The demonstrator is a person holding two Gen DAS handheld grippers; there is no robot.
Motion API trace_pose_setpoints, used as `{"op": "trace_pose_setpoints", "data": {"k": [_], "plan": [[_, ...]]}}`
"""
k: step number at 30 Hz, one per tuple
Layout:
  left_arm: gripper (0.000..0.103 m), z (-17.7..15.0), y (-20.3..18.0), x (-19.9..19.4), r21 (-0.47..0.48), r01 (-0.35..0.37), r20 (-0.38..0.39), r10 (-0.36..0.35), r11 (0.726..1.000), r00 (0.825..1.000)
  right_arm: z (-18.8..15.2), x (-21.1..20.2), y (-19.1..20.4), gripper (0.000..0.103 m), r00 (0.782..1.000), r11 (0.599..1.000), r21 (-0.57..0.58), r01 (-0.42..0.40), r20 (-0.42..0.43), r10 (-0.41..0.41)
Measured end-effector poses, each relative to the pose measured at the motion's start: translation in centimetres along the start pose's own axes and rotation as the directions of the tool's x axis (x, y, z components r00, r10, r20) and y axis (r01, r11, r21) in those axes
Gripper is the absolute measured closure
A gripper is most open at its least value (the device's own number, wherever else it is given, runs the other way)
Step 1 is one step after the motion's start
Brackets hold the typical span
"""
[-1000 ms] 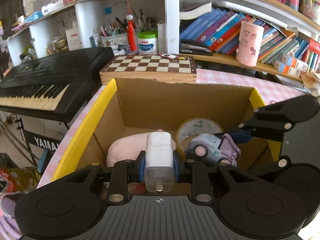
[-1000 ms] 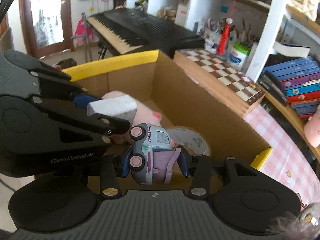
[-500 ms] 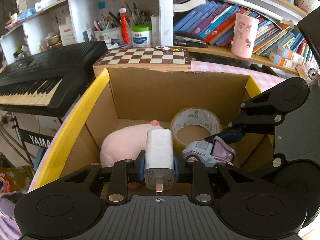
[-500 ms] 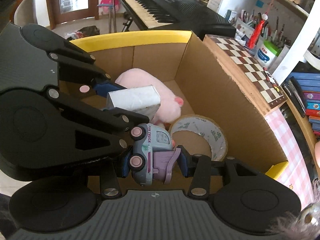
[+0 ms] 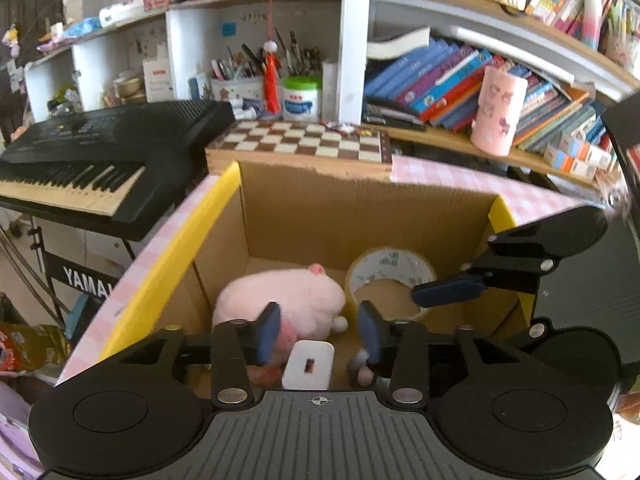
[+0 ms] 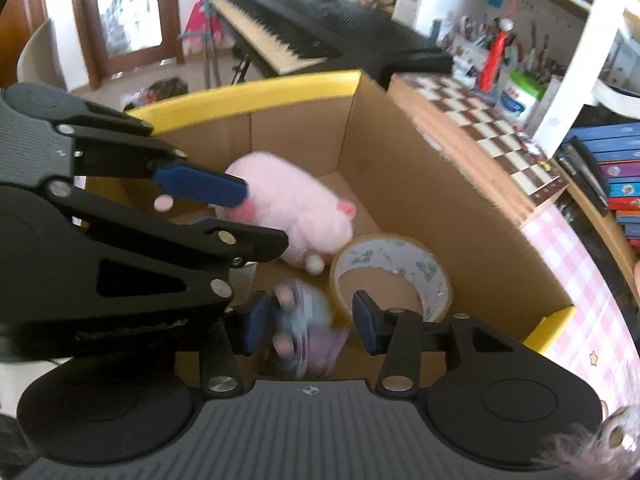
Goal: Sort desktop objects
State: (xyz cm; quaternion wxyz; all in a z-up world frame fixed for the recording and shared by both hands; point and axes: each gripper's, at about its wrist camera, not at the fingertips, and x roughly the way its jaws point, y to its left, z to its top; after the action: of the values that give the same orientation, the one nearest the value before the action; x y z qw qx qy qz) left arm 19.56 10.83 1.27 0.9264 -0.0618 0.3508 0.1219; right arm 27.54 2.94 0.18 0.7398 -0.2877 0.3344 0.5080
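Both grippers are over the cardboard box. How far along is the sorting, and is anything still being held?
Already in the cardboard box: pink plush and tape roll. In hand: nothing. The left gripper has just been opening, with the white charger loose below it; the right gripper has also been opening, and the toy truck, blurred, sits unpressed between its pads. Remaining desk items aren't visible.
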Motion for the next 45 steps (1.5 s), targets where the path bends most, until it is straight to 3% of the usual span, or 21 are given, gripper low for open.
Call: {"op": "trace_pose_setpoints", "data": {"k": [2, 10, 23, 26, 38, 45], "plan": [[0.043, 0.1, 0.1, -0.9, -0.005, 0.003, 0.027, -0.003, 1.000, 1.000, -0.2, -0.5, -0.1, 0.045, 0.999, 0.999, 0.036, 0.023, 0.025, -0.023], [0.041, 0.4, -0.2, -4.6, -0.002, 0.010, 0.117, -0.010, 1.000, 0.993, -1.5, -4.5, 0.1, 0.041, 0.982, 0.986, 0.130, 0.101, 0.145, -0.120], [0.027, 0.7, 0.3, -9.1, -0.005, -0.004, 0.215, 0.005, 1.000, 0.977, -3.3, -10.8, 0.7, 0.041, 0.914, 0.928, 0.310, 0.206, 0.278, -0.296], [0.020, 0.3, 0.4, -10.1, -0.009, -0.014, 0.235, 0.016, 1.000, 0.972, -3.9, -11.9, 1.2, 0.040, 0.895, 0.905, 0.358, 0.227, 0.290, -0.339], [0.017, -2.8, 2.5, -13.3, -0.051, -0.038, 0.241, 0.049, 0.998, 0.969, -7.6, -15.0, 4.9, 0.037, 0.806, 0.779, 0.526, 0.341, 0.263, -0.530], [0.017, -5.9, 3.8, -15.4, -0.080, -0.032, 0.236, 0.050, 0.996, 0.970, -10.0, -15.5, 8.7, 0.036, 0.794, 0.723, 0.580, 0.375, 0.202, -0.574]]}}
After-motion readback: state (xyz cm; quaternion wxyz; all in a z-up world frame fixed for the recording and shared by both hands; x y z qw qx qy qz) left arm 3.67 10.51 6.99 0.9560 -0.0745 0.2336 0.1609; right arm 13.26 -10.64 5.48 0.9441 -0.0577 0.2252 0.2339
